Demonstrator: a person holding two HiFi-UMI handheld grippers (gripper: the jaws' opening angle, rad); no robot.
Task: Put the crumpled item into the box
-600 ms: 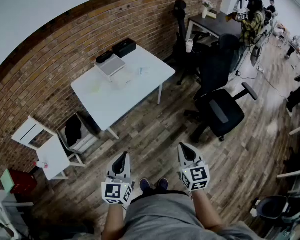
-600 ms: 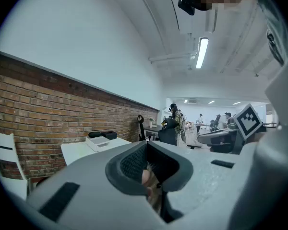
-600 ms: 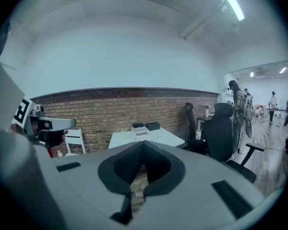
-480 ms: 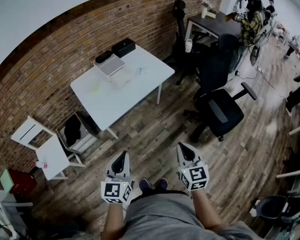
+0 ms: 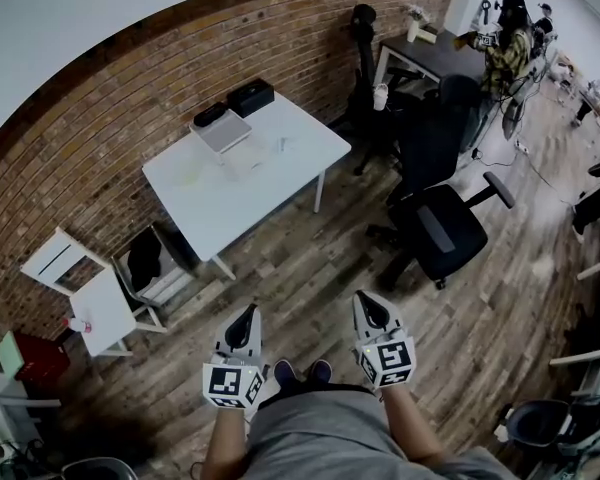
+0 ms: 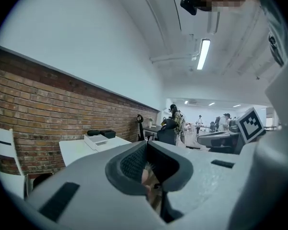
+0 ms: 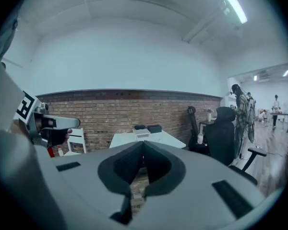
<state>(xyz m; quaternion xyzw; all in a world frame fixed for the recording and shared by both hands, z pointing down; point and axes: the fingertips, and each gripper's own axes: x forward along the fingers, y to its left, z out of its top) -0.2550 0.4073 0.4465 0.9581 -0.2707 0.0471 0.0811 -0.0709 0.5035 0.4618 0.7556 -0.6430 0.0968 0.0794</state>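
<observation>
Brick wall and plank floor frame the white table, well apart from me. On it a white box sits near the wall, with a pale crumpled item just beside it. A black office chair stands to the table's right. My left gripper and right gripper are pressed together, empty.
</observation>
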